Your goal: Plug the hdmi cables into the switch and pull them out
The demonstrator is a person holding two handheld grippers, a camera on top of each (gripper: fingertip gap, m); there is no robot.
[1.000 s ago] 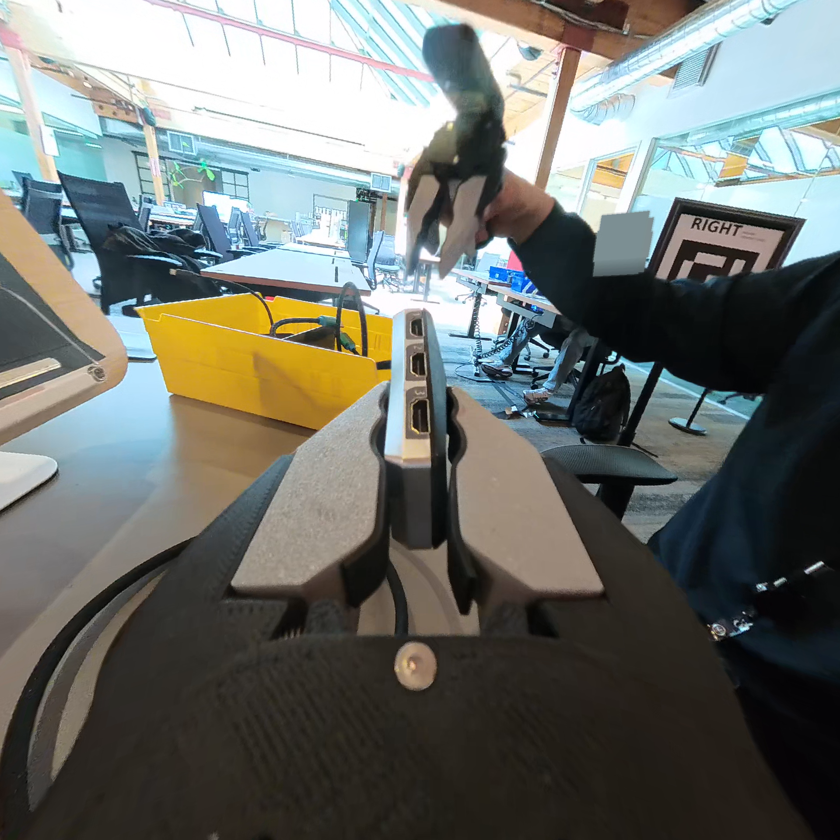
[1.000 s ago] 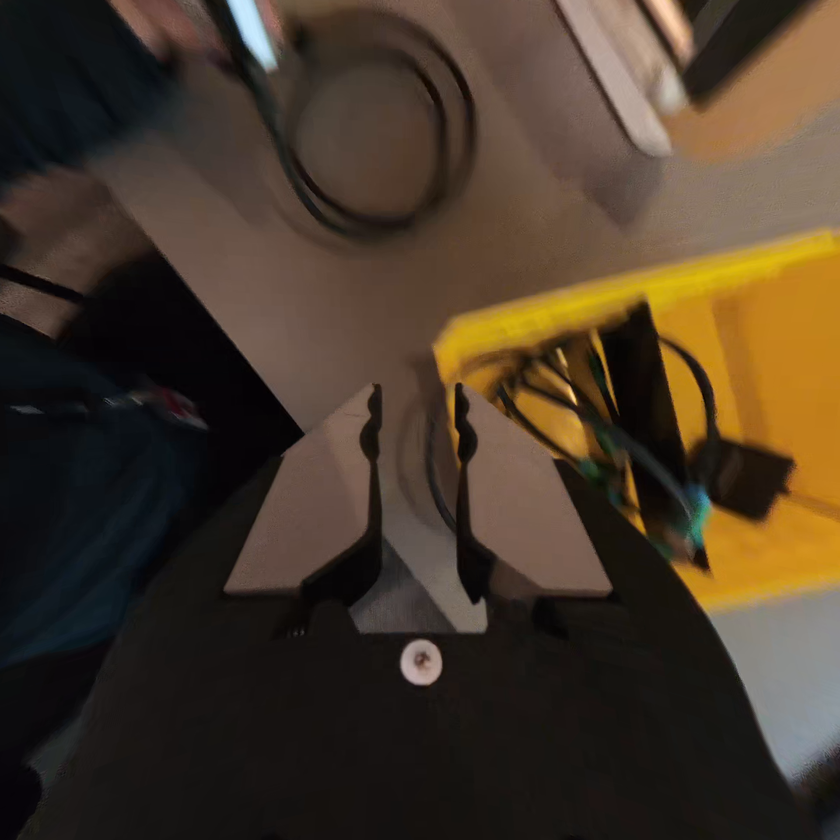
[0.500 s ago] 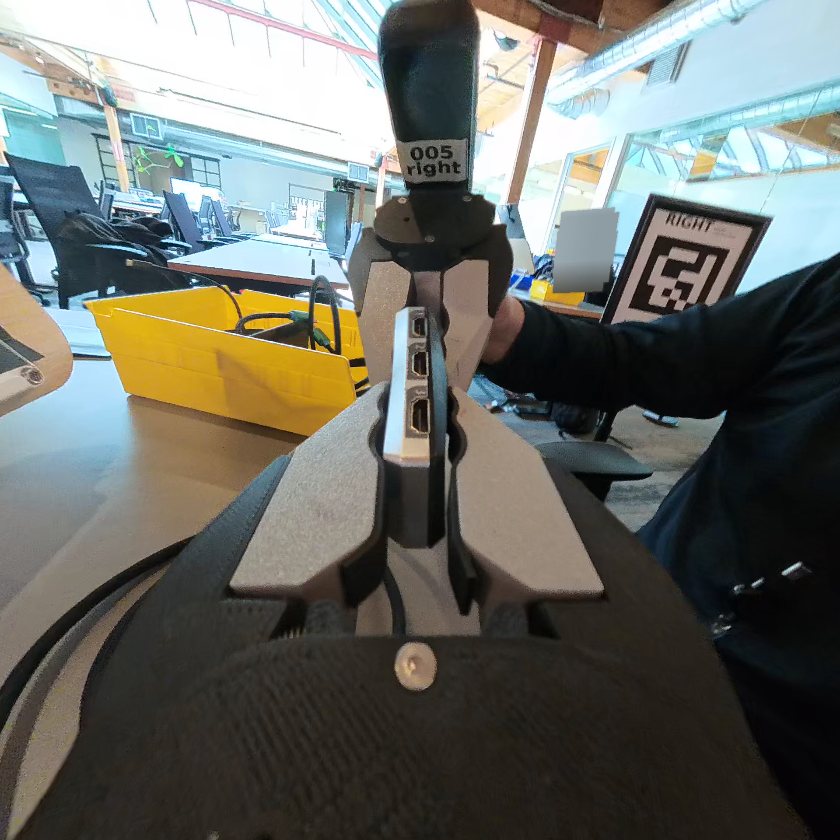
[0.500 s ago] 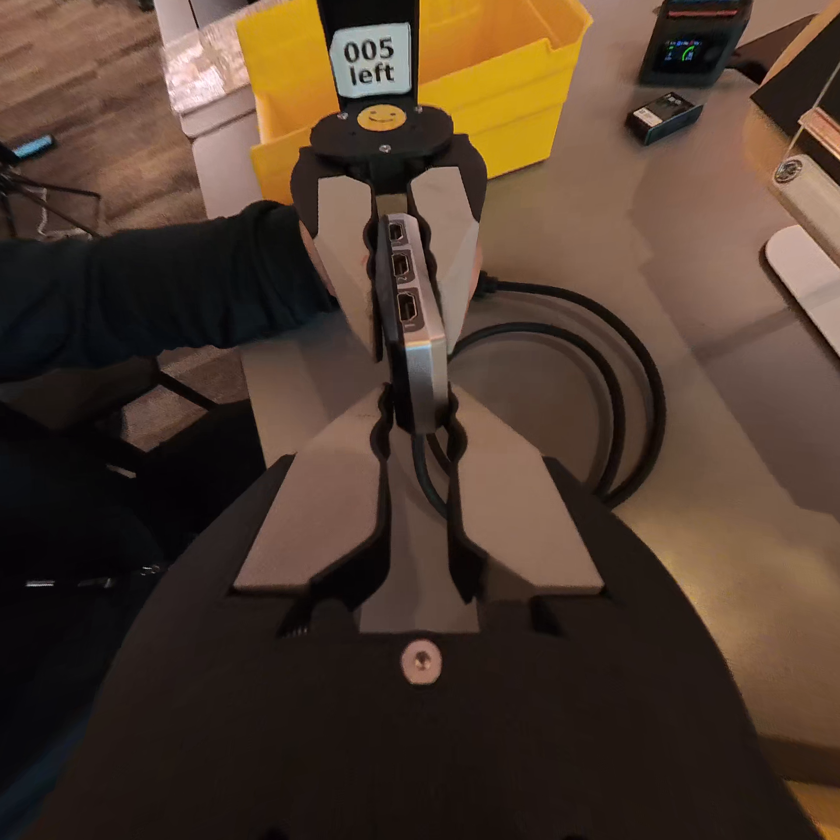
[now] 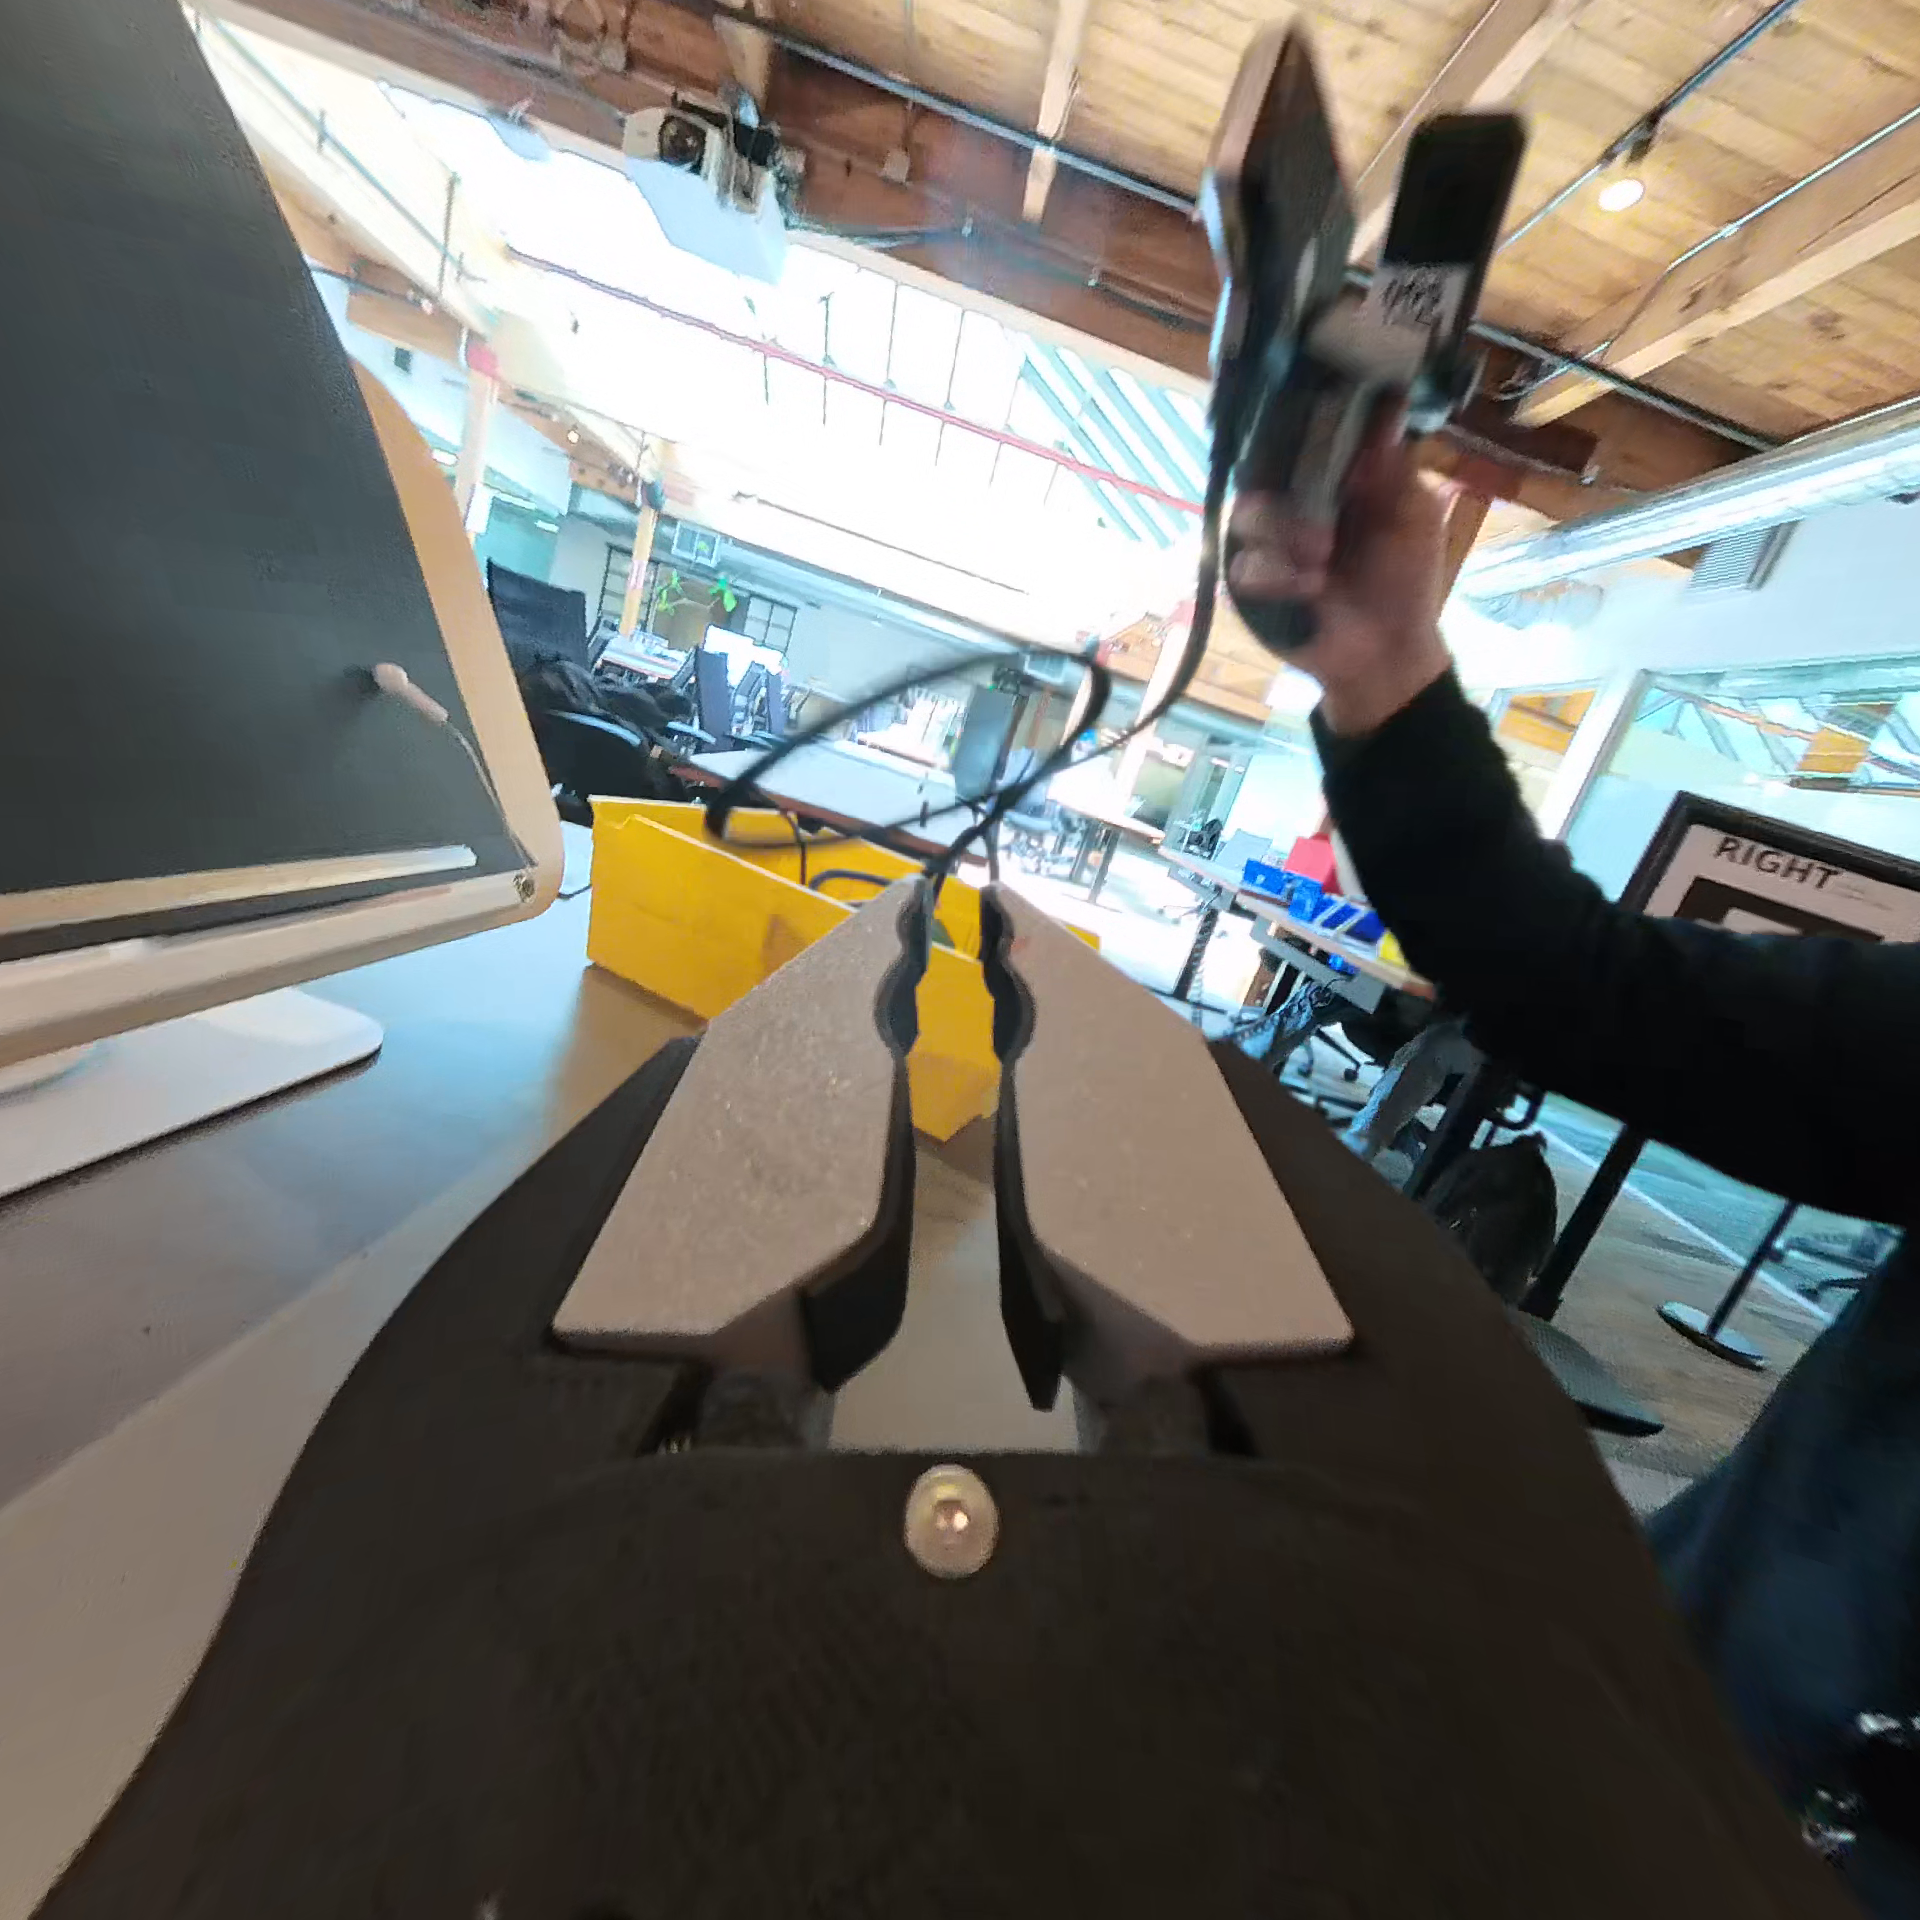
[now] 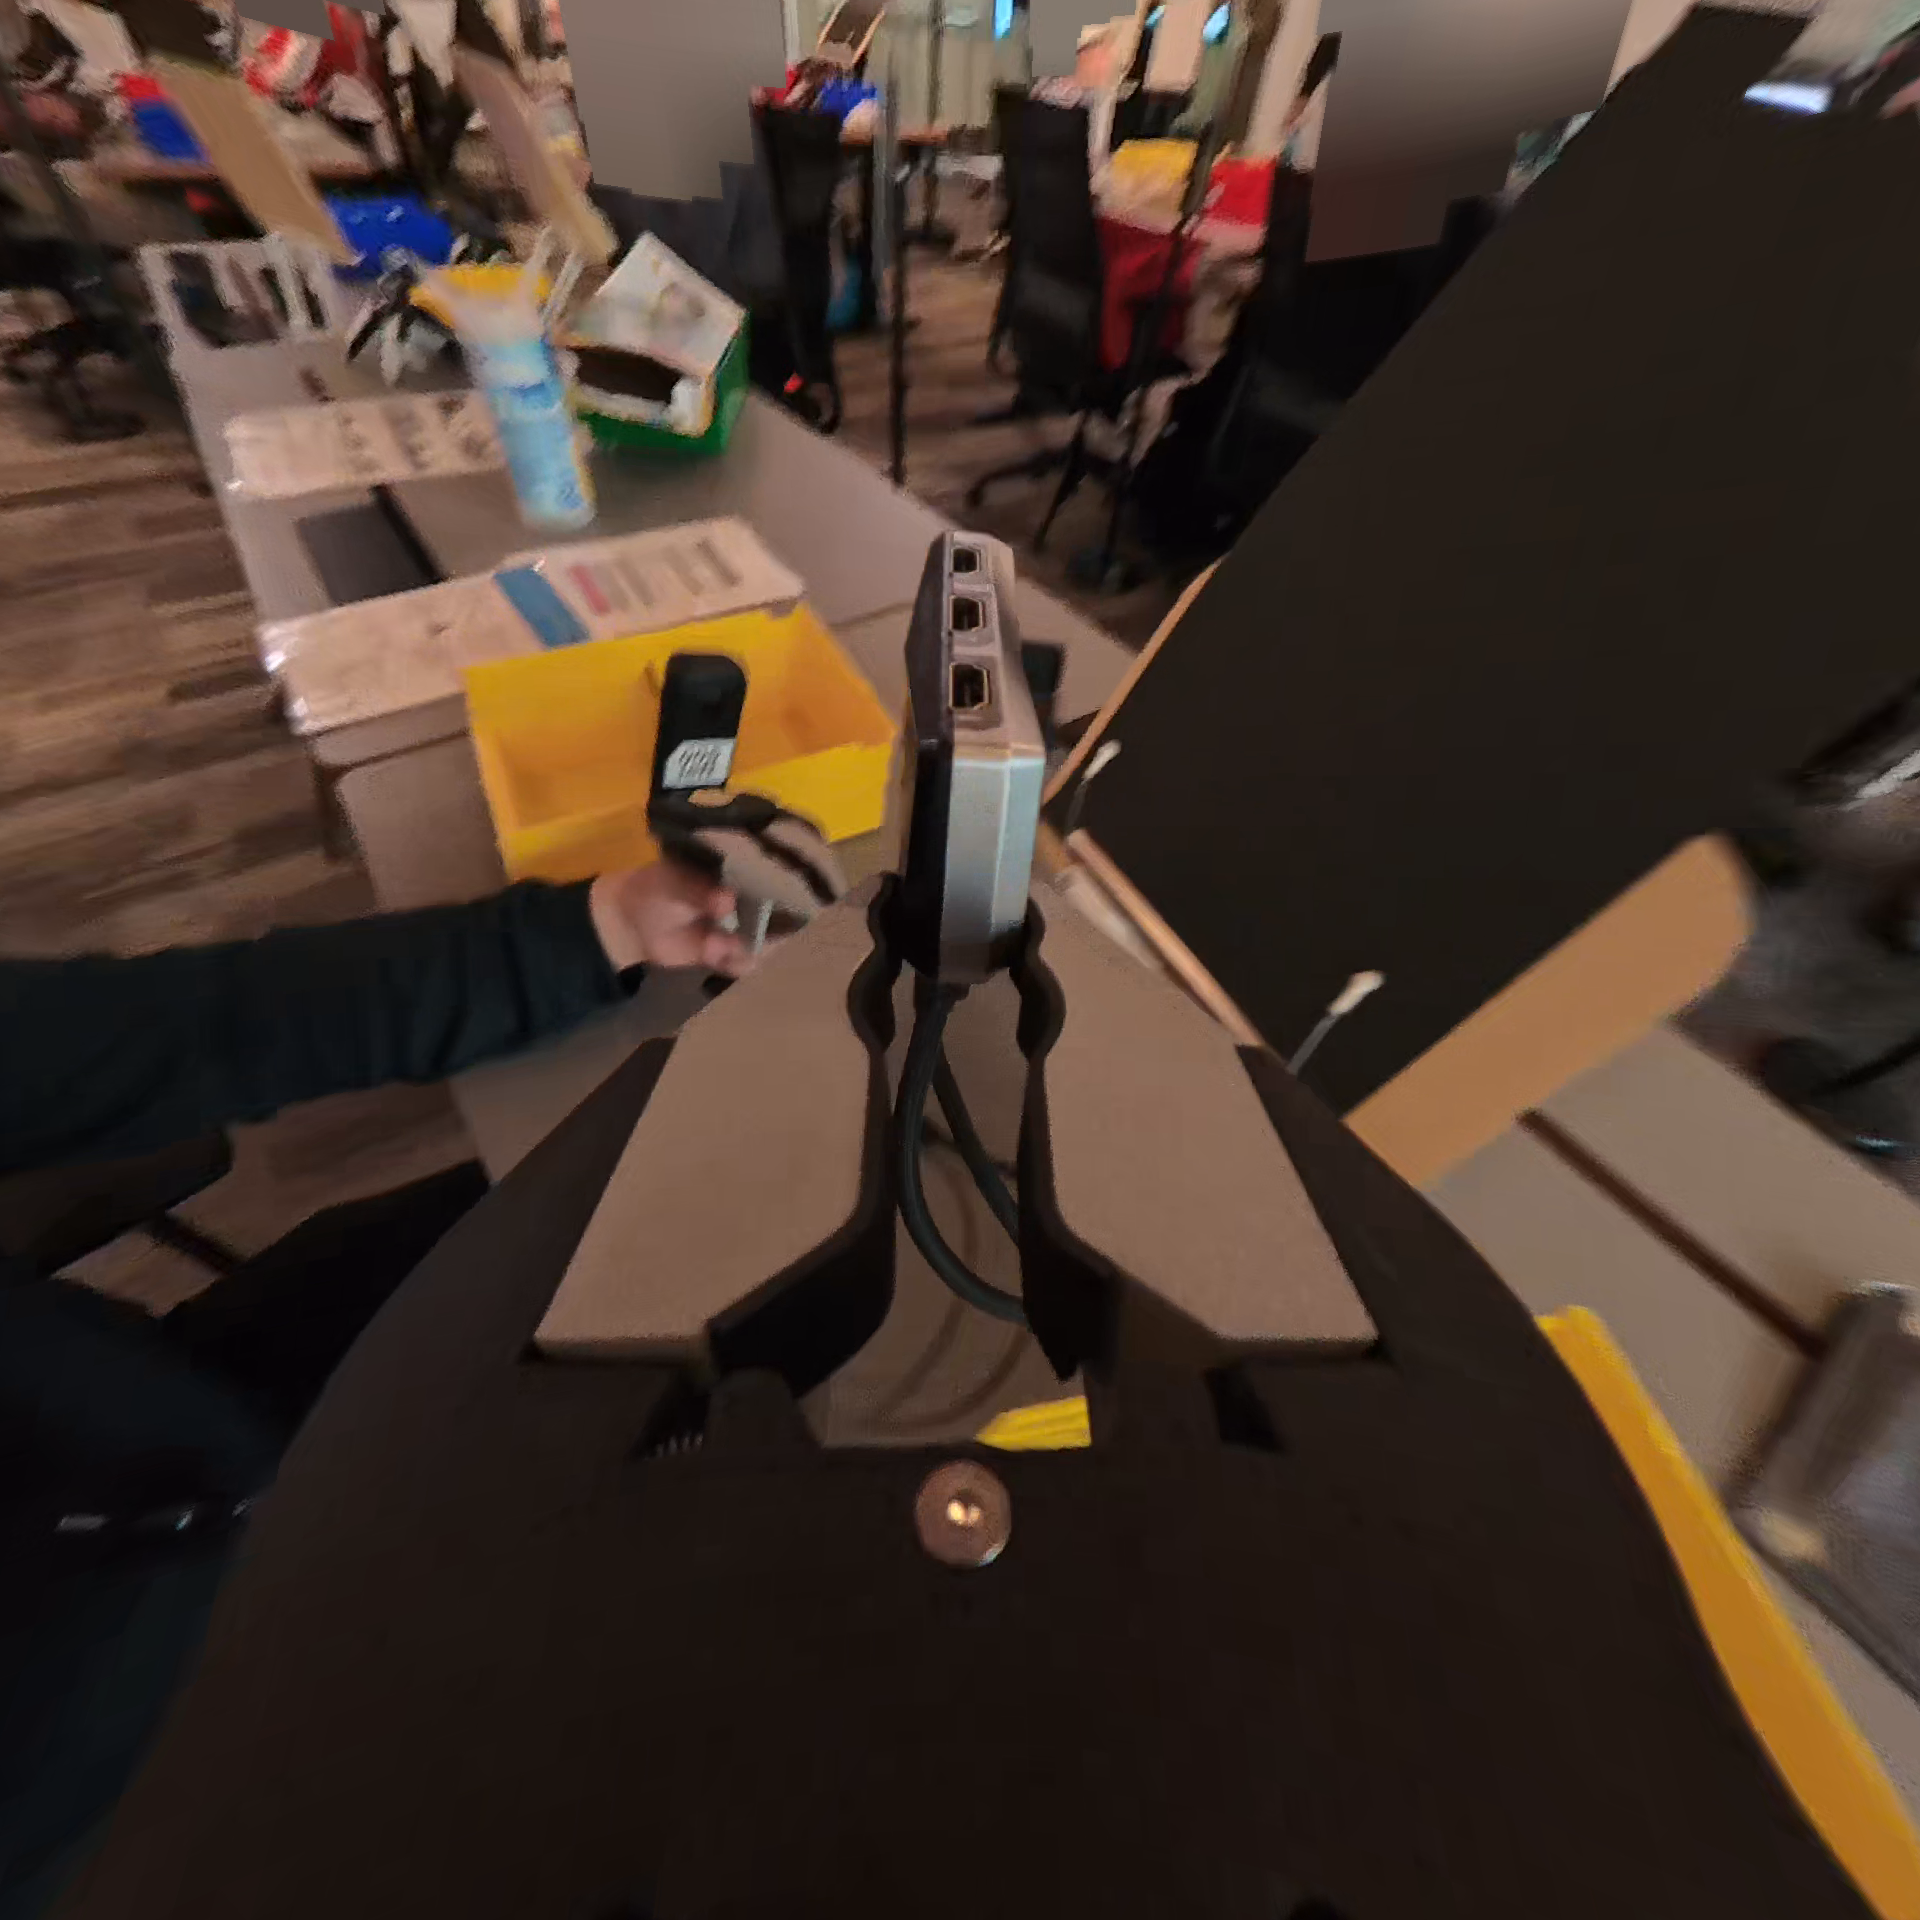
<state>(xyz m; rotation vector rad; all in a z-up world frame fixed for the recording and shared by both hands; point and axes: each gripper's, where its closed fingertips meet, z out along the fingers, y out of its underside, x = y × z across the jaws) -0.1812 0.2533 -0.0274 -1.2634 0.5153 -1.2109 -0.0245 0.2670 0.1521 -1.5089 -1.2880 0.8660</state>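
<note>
The grey HDMI switch (image 6: 987,790) with three ports along its edge stands upright in my right gripper (image 6: 956,925), which is shut on its lower end. Its black cable (image 6: 914,1143) hangs down between the fingers. In the left wrist view the right gripper (image 5: 1278,343) holds the switch (image 5: 1283,177) high at the upper right, and the cable (image 5: 883,717) loops down from it. My left gripper (image 5: 951,899) has only a narrow gap between its pads, with nothing in it. It also shows in the right wrist view (image 6: 758,852), left of the switch.
A yellow bin (image 5: 707,914) with cables in it stands on the brown table (image 5: 312,1091) just beyond my left fingertips. A monitor (image 5: 156,468) stands at the left. A person's dark sleeve (image 5: 1558,935) crosses the right side. A second yellow bin (image 6: 1714,1558) is at the lower right. There is about 25 centimetres between the tips of the two grippers.
The left gripper held the switch; the right closed on its far end, the left let go and narrowed its fingers, and the right carried the switch up and away.
</note>
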